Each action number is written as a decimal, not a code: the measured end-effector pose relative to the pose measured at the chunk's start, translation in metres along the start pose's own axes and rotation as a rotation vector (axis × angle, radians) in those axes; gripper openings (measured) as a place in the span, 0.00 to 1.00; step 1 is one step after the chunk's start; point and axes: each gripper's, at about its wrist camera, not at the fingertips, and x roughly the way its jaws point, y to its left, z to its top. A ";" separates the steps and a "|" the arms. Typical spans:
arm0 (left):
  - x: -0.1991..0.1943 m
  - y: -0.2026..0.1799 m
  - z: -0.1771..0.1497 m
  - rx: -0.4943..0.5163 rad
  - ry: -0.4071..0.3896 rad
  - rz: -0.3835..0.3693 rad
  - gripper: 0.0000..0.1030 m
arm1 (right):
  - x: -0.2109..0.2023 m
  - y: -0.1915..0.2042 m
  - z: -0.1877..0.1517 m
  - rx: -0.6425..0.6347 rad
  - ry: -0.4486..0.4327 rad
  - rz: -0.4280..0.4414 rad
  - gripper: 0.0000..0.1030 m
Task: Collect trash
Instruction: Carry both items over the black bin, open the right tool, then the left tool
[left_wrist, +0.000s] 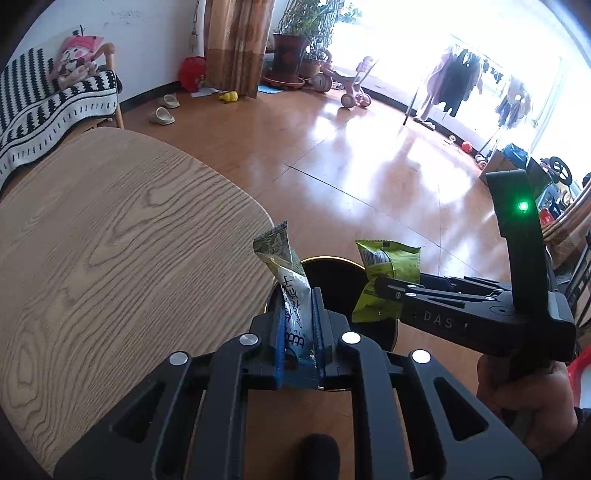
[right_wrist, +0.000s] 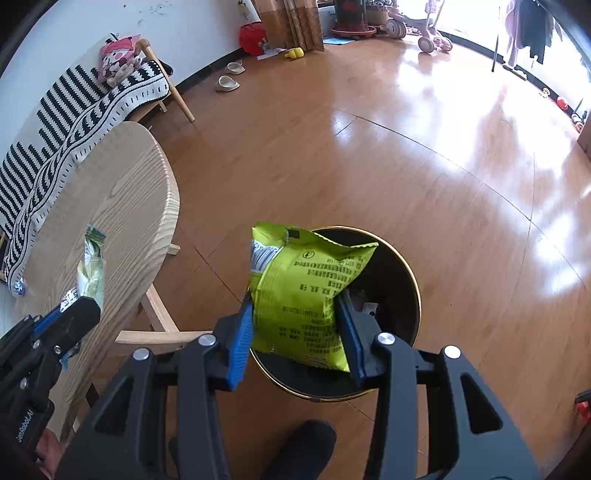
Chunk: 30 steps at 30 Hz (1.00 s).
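Note:
A black round bin (right_wrist: 400, 280) with a gold rim stands on the floor beside the wooden table; in the left wrist view the bin (left_wrist: 334, 275) shows behind both grippers. My left gripper (left_wrist: 299, 306) is shut on a narrow white and green snack wrapper (left_wrist: 286, 266) that sticks up between its blue pads. The same wrapper (right_wrist: 92, 264) and left gripper (right_wrist: 79, 306) appear at the left of the right wrist view, over the table edge. My right gripper (right_wrist: 295, 317) is shut on a yellow-green snack bag (right_wrist: 306, 291), held above the bin's opening. The left wrist view shows that bag (left_wrist: 388, 273) in the right gripper (left_wrist: 376, 286).
The round wooden table (left_wrist: 110, 240) fills the left side, its legs (right_wrist: 159, 317) near the bin. A bench with a striped blanket (right_wrist: 74, 107) stands by the wall. Slippers (right_wrist: 227, 83), a tricycle (left_wrist: 351, 85) and a clothes rack (left_wrist: 458, 81) lie farther off on the shiny wood floor.

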 end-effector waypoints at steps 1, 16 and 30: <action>0.000 -0.001 0.000 0.001 -0.002 -0.001 0.11 | 0.000 -0.001 0.000 0.002 0.000 0.000 0.42; 0.007 -0.005 -0.001 -0.008 0.011 -0.038 0.11 | -0.012 -0.013 0.002 0.061 -0.044 0.004 0.68; 0.035 -0.037 0.005 0.029 0.019 -0.175 0.14 | -0.039 -0.057 0.006 0.225 -0.140 -0.044 0.74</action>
